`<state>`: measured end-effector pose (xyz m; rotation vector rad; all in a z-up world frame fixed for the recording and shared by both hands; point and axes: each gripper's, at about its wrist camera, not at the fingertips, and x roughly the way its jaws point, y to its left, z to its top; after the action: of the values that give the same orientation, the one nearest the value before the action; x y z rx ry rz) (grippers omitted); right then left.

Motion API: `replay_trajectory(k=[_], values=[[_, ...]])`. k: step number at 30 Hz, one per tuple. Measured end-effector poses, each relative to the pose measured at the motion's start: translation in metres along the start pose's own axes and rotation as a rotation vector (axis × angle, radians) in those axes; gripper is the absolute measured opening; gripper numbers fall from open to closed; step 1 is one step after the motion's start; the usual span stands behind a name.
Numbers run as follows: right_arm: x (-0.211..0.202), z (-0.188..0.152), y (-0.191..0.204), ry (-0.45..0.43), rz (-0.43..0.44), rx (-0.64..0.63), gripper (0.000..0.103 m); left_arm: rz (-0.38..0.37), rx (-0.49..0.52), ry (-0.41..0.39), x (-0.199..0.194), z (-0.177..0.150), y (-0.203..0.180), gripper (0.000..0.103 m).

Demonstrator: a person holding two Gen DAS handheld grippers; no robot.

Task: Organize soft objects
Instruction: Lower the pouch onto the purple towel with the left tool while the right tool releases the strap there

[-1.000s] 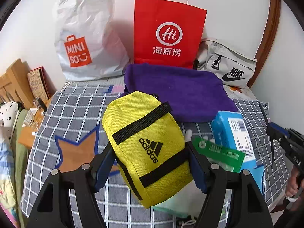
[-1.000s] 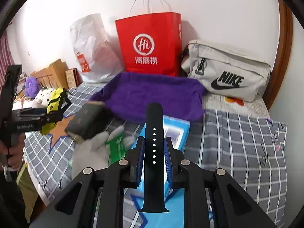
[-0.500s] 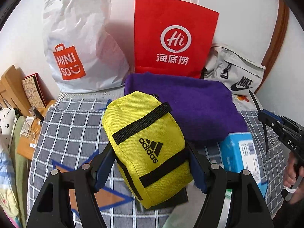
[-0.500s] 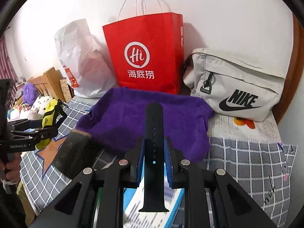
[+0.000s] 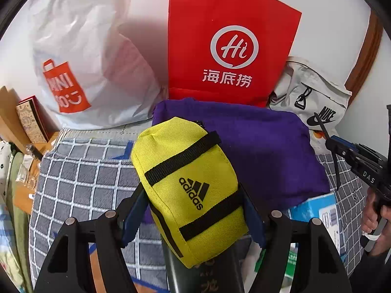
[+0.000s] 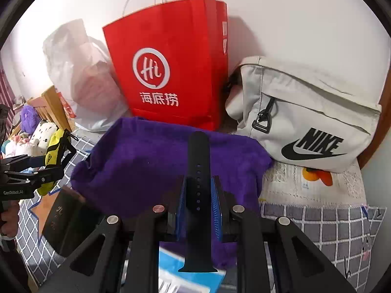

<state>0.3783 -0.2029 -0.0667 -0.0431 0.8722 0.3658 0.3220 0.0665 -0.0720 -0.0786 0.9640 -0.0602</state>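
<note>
Aloft above a checked bedspread, a yellow pouch sits clamped between the blue pads of the left gripper, its end over a purple towel. Alongside, the right gripper pinches a black strap upright over the same towel. Behind stand a red bag, a white plastic bag and a grey Nike bag against the wall. A blue box lies below the towel.

Two close wrist views, angled downward (shared: purple cloth).
</note>
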Motion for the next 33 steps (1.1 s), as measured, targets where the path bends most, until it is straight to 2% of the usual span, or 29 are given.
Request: replay_trajectory(k=[7,17,24,33], values=[[0.034,0.011,-0.006,0.04,0.002,-0.012,0.02,-0.001,-0.001,0.03,0.03,0.015,-0.004,0.071],[0.073,0.009,-0.015,0.122,-0.01,-0.026,0.02,-0.031,0.027,0.092,0.075,0.042,-0.015,0.071],[0.089,0.005,-0.016,0.162,-0.01,-0.04,0.02,-0.046,0.016,0.149,0.098,0.046,-0.012,0.071],[0.112,0.003,-0.016,0.223,-0.004,-0.038,0.02,-0.03,0.008,0.179,0.114,0.052,-0.008,0.072]])
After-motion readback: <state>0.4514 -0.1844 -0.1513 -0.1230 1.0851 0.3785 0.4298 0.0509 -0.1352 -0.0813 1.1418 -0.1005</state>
